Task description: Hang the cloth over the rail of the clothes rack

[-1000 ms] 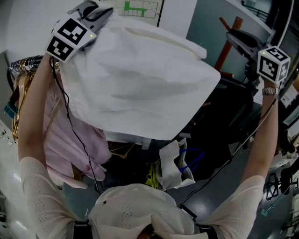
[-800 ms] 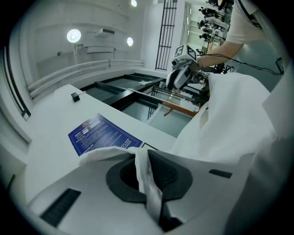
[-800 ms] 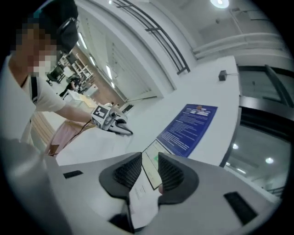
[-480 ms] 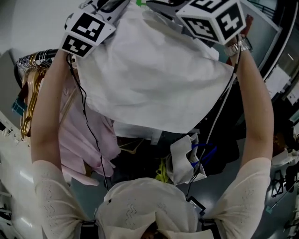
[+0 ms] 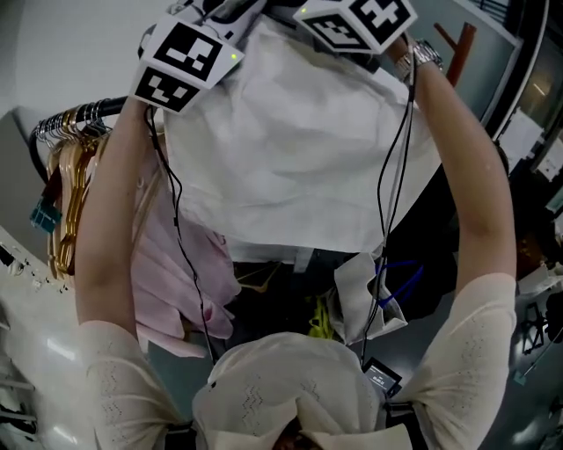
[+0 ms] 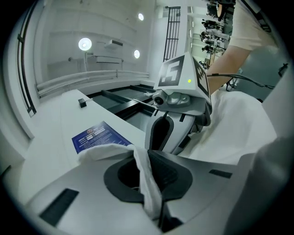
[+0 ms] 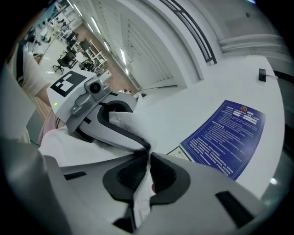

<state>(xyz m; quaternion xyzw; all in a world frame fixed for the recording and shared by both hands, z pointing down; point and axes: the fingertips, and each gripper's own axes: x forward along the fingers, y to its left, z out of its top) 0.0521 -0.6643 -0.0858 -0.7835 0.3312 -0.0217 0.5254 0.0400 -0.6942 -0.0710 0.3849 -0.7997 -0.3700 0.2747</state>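
Observation:
I hold the white cloth point(image 5: 299, 158) up high in front of me, and it hangs down in a wide sheet. My left gripper point(image 6: 151, 186) is shut on a bunched fold of the cloth's top edge. My right gripper point(image 7: 146, 176) is shut on the same edge, close beside the left one. In the head view their marker cubes sit side by side at the top, the left cube point(image 5: 185, 61) and the right cube point(image 5: 356, 19). The rack's rail point(image 5: 84, 114) shows to the left, lower than the cloth's top edge.
Several gold hangers point(image 5: 66, 185) crowd the rail, with a pink garment point(image 5: 176, 272) hanging beside them. A white bag with blue handles point(image 5: 369, 294) sits on the floor below. A blue notice point(image 7: 227, 137) is on the white wall just ahead. Cables trail down from both grippers.
My right gripper swung in from the far right, where it was apart from the cloth, to the cloth's top edge next to the left gripper. Both arms now rise higher.

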